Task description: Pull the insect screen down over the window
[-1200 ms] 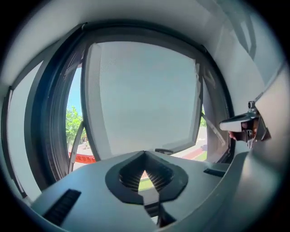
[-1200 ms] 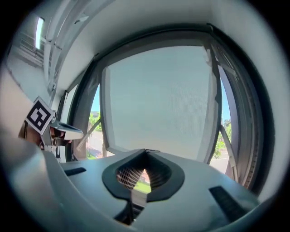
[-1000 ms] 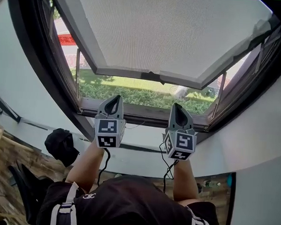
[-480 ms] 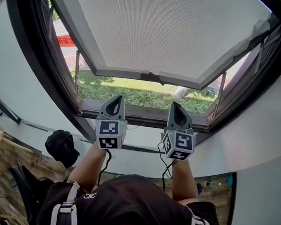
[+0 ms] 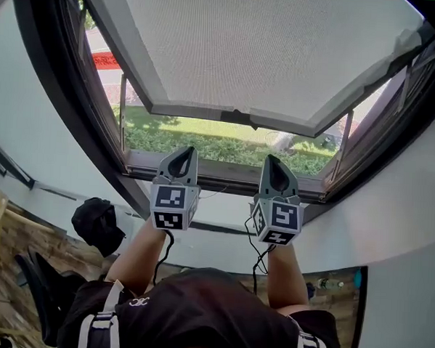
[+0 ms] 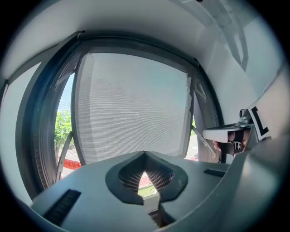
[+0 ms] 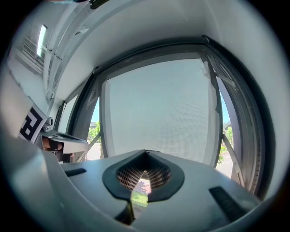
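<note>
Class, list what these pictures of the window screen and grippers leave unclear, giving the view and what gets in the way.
Insect screen: top end cut off by the head view's upper edge.
Dark tab on its bottom bar: too small in the head view to identify.
That bar in the left gripper view: mostly hidden behind the left gripper.
Greenish thing, head view's lower right: too small to name.

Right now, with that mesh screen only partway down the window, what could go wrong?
Both the left gripper and right gripper are shut and empty, below the bottom bar of the insect screen; shut jaws might slip off it. A pointed tip pushed into the mesh could tear it. Pulling with one gripper may tilt the bar and jam it in the window frame.
</note>
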Tool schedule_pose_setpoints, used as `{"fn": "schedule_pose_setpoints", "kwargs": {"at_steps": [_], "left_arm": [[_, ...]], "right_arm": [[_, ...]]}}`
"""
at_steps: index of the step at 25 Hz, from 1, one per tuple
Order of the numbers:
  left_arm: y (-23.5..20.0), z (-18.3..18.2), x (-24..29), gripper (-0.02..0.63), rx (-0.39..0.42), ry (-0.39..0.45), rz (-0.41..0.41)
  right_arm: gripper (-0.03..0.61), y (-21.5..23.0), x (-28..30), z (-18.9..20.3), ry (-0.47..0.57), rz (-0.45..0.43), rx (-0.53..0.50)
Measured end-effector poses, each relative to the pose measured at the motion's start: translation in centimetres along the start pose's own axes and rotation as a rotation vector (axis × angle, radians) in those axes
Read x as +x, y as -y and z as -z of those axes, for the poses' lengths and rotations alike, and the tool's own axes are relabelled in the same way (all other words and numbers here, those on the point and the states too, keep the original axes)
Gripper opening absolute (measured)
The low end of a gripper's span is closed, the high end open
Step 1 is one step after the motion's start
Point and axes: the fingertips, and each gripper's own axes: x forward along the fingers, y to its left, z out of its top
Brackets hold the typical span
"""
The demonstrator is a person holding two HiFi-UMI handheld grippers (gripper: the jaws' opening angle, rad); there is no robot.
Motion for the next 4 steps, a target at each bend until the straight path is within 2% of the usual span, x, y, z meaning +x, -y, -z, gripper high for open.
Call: {"fn": "schedule_pose_setpoints", "kwargs": {"at_steps": [4], "left_arm": [[1.03,-0.05,-0.11,0.012,-0.006,0.011,0.039]], "right_arm": [[0.003,0.02,-0.10,-0.16,0.003,-0.005,-0.015]]}}
